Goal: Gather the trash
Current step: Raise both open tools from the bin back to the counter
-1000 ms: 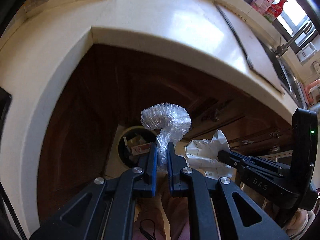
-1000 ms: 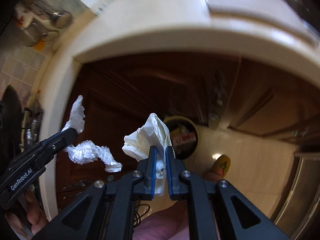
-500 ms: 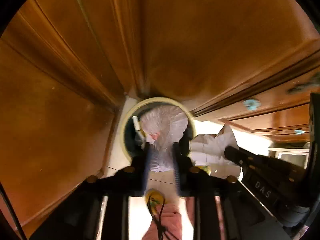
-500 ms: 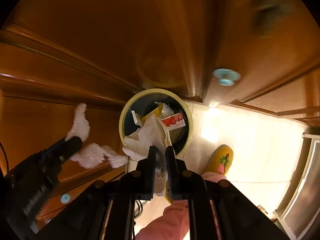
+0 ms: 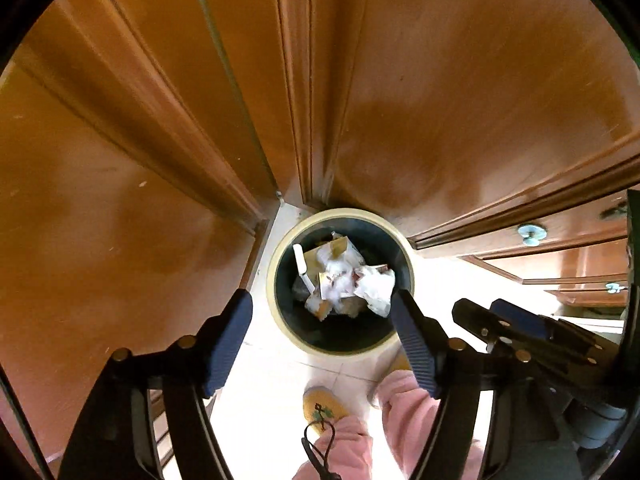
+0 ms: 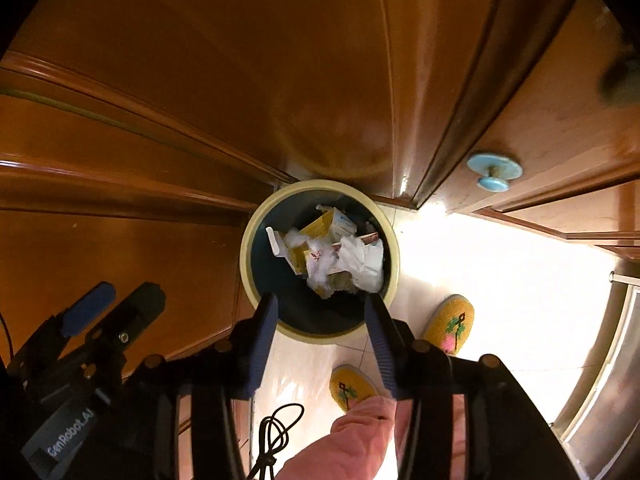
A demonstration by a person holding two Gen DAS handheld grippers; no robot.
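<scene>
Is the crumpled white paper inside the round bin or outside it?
Inside. The crumpled white paper lies on other trash within the cream-rimmed round bin, and no claw holds it.

Cabinet doors (image 5: 460,92): brown wood with raised mouldings, meeting in a corner.
Round knob (image 6: 494,171): pale blue, on a door at the right.
Floor (image 6: 500,280): pale glossy tiles, brightly lit.
Slippers (image 6: 450,324): yellow, embroidered, side by side on the tiles.
Trouser legs (image 5: 404,404): pink, above the slippers.
Cord (image 6: 276,440): thin, black, looped.
</scene>
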